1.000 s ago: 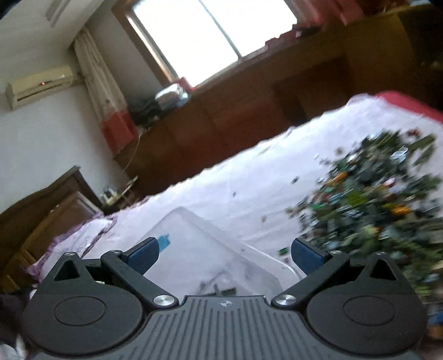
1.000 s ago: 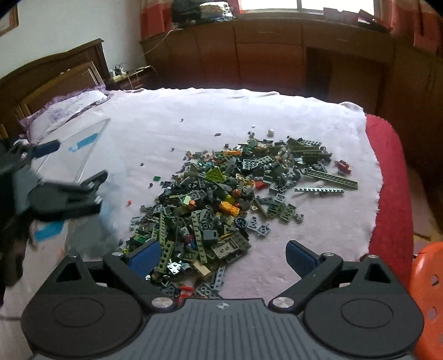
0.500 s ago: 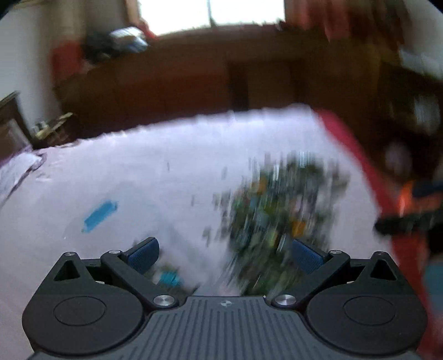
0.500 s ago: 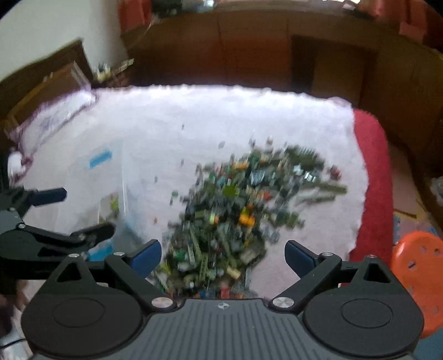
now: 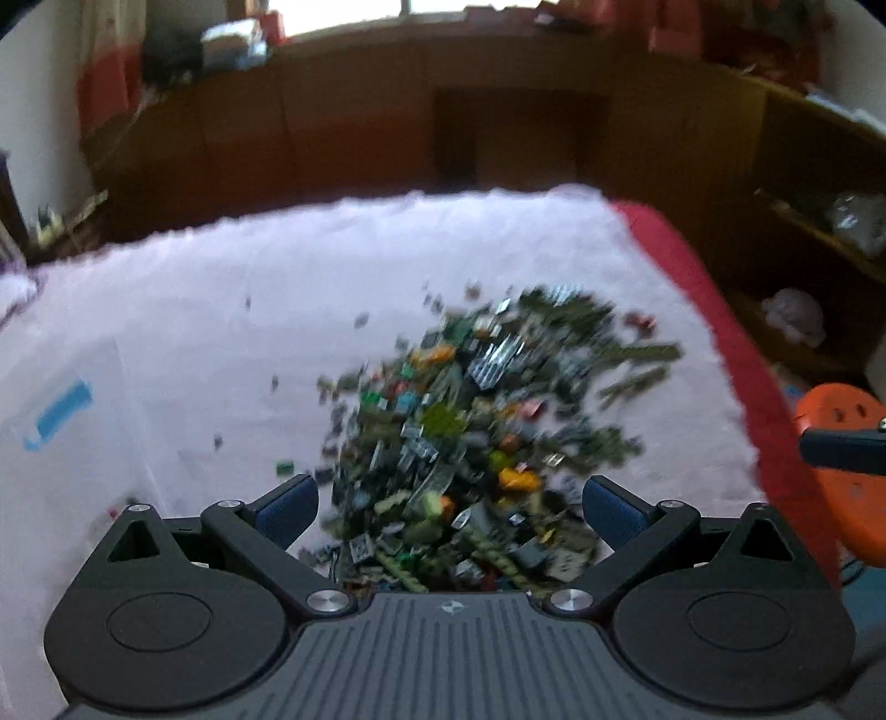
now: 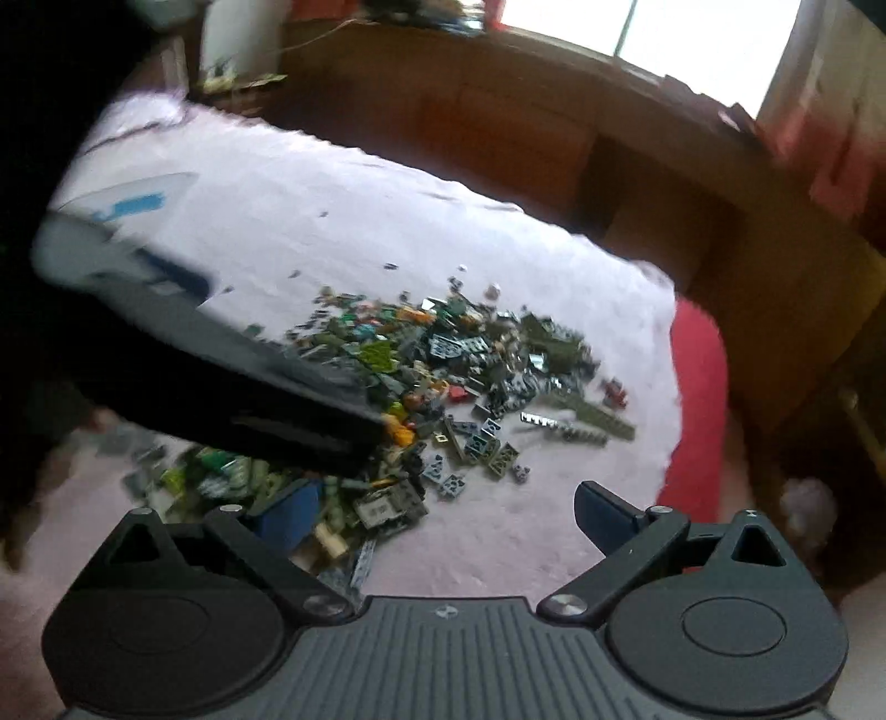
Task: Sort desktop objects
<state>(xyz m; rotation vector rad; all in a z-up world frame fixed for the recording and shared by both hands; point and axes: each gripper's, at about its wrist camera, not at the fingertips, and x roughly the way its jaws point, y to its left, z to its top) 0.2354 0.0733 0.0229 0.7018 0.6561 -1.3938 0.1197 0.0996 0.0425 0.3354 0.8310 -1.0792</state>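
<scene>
Left wrist view: brick pile (image 5: 476,437) lies between the left gripper's (image 5: 449,501) spread, empty fingers (image 5: 288,501).

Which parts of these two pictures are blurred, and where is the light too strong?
Left wrist view: the brick pile is smeared by motion blur, while the left gripper stays sharp; the window at the top is bright. Right wrist view: the bricks are clearer, a dark blurred gripper arm crosses the left, and the window is blown out white.

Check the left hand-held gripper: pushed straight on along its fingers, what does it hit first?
Most likely the pile of building bricks on the white bed cover. The left hand-held gripper is open and the pile fills the gap between its fingers. The frame is blurred, so depth is uncertain.
</scene>
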